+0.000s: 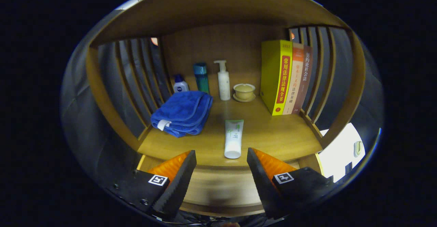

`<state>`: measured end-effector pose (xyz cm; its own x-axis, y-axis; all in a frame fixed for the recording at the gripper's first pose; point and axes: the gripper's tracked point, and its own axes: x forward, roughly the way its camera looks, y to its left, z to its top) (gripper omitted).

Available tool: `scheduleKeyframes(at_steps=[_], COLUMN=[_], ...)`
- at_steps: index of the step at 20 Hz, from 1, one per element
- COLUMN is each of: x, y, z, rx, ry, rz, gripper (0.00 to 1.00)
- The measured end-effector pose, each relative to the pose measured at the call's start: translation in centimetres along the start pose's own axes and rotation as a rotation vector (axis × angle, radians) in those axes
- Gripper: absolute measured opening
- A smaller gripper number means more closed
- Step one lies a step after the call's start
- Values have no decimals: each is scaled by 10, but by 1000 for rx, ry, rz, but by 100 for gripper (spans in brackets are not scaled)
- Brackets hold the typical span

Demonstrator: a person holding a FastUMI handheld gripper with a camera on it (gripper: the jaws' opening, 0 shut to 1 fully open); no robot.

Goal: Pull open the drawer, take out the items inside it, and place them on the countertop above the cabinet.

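On the wooden countertop (273,135), just ahead of the gripper (221,158), a white tube (233,139) with a green-printed end lies flat, its cap end pointing back toward the fingers and reaching almost to the front edge of the shelf. The gripper's two fingers are spread wide apart and grasp nothing; the tube's cap end sits in line with the gap between the fingertips but slightly beyond them, touching neither. Left of the tube rests a folded blue towel (182,112) with a small white tag at its near corner. Behind the towel, along the back panel, stand a small white bottle with a blue cap (180,84), a tall teal bottle (201,76) and a white pump bottle (223,81), near one another in a row. Just right of the pump bottle is a yellowish bowl on a saucer (244,92). Farther right, three upright books (285,76) lean together against the slatted side (the nearest one yellow, the other two orange and brown). Slatted wooden sides (133,80) close the shelf to the left and right, with a wooden top above. Below the countertop's front edge, between and beneath the fingers, a plain wooden front (222,186) shows; whether it is the drawer I cannot tell.
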<state>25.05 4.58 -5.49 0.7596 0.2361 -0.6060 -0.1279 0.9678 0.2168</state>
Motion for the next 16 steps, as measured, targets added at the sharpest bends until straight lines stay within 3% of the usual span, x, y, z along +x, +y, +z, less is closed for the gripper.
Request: scheduleKeyframes(at_steps=[3, 8, 16], x=[-38, -94, -164], y=[3, -18, -33], z=[3, 7, -31], rx=[38, 37, -12], ry=[-129, -366, -538], rz=[4, -61, -143], gripper=[97, 97, 97])
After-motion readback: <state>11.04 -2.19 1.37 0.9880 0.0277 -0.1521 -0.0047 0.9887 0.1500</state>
